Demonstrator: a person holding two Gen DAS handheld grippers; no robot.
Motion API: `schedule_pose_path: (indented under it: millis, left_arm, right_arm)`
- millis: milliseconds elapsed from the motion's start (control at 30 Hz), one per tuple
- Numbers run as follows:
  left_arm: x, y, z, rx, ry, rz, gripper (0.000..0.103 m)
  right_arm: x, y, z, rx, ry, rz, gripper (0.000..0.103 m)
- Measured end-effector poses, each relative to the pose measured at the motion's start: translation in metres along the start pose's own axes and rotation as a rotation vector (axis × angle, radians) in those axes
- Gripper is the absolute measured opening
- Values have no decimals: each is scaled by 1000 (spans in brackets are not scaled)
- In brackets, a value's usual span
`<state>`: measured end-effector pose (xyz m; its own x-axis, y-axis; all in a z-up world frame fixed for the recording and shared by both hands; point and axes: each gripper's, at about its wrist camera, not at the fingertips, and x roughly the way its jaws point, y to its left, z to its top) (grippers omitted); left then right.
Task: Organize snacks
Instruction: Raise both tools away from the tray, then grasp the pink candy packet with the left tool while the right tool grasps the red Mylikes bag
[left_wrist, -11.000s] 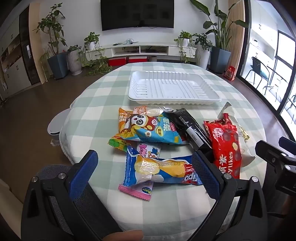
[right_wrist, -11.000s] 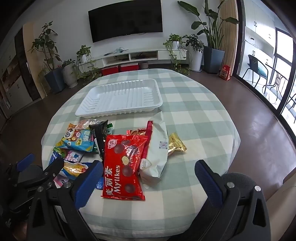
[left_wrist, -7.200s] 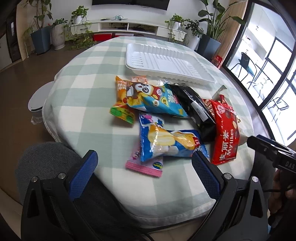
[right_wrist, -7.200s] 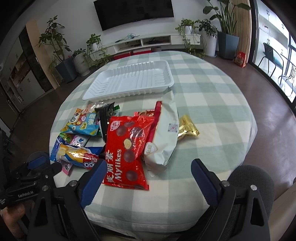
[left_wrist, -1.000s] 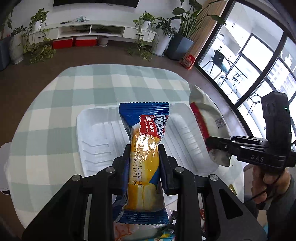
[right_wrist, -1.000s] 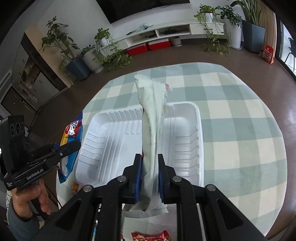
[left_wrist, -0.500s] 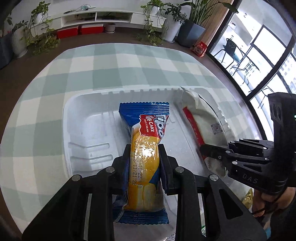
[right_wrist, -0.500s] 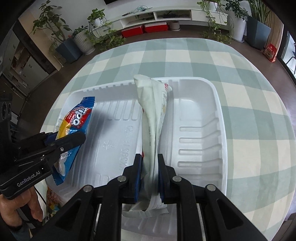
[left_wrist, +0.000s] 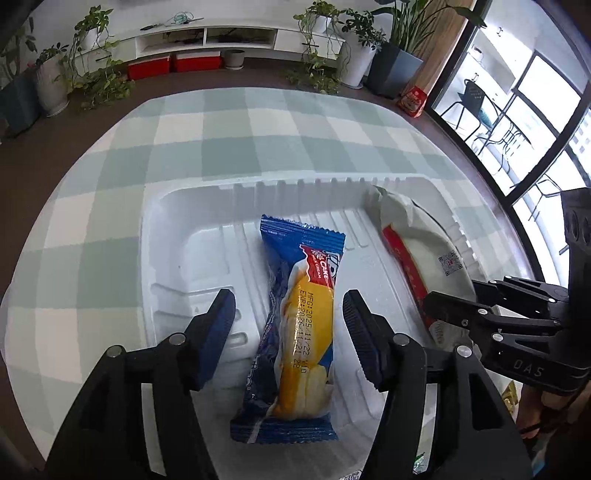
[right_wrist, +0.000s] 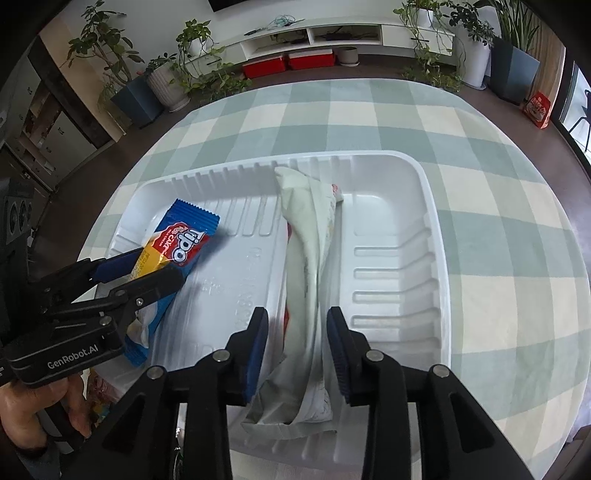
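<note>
White ribbed plastic tray (left_wrist: 177, 229) is set on a green-checked tablecloth (left_wrist: 221, 140). Blue-and-yellow cake packet (left_wrist: 299, 325) is laid in the tray's left part, between the opening, non-touching jaws of the left gripper (left_wrist: 288, 314). White-and-red snack bag (right_wrist: 310, 266) is laid centrally, flanked by the opening right gripper (right_wrist: 297, 332).

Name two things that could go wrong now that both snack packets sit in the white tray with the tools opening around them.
The blue cake packet lies between the left tool's pads; lifting carelessly could snag it. The white packet overhangs the tray's near rim between the right tool's pads, so it might slide out.
</note>
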<state>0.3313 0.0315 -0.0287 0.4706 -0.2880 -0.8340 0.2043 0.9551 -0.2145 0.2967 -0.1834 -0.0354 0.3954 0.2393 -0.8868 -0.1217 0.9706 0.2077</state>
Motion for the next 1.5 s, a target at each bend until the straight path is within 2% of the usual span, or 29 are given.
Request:
schedule_pose_path:
  millis: [100, 233, 300, 367, 467, 567, 633, 700, 833, 900, 1067, 1200, 1267, 1300, 1333, 1367, 1433, 1500]
  left_arm:
    - [-15, -3, 3, 11, -32, -1, 59]
    - [-44, -6, 3, 27, -87, -7, 66]
    - [-64, -10, 1, 38, -131, -17, 72]
    - [-86, -14, -4, 56, -180, -36, 85]
    - [-121, -22, -17, 90, -265, -53, 103]
    - [-154, -30, -34, 114, -340, -69, 103]
    - [-177, -31, -44, 110, -431, -83, 103]
    - [-202, -31, -53, 104, -536, -91, 103]
    - [-240, -29, -64, 77, -678, -92, 103]
    - [-253, -26, -68, 55, -747, -103, 103]
    - [-269, -31, -77, 61, -810, -63, 103]
    - [-301, -36, -92, 95, -890, -21, 103]
    - [-316, -38, -101, 113, -887, 16, 103]
    - [-322, -38, -105, 120, -859, 33, 103]
    - [-324, -37, -111, 130, -796, 53, 103]
    - [-323, -36, -117, 131, -737, 72, 103]
    - [-317, -30, -135, 118, -613, 90, 103]
    - [-307, -24, -159, 101, -486, 71, 103]
  right_arm:
    - [-11, -1, 1, -3, -28, 10, 41]
    - [-31, -4, 2, 11, -68, 27, 50]
    - [-43, -7, 1, 13, -97, 41, 58]
    - [-60, -13, -1, 19, -140, 46, 69]
    - [-88, -24, -5, 51, -208, 57, 76]
    - [-120, -39, -17, 94, -292, 83, 86]
    - [-140, -47, -28, 113, -351, 80, 91]
    - [-155, -51, -41, 124, -399, 66, 92]
    - [-178, -57, -71, 132, -474, 57, 92]
    - [-184, -59, -86, 126, -513, 25, 92]
    - [-188, -72, -104, 162, -619, -84, 92]
    - [-199, -83, -112, 177, -741, -227, 92]
    - [-205, -88, -114, 184, -781, -340, 93]
    - [-208, -91, -115, 191, -789, -400, 94]
    - [-211, -94, -116, 200, -790, -442, 94]
    - [-215, -96, -118, 207, -777, -450, 94]
    - [-224, -99, -125, 201, -735, -357, 95]
    - [-229, -94, -141, 184, -705, -324, 97]
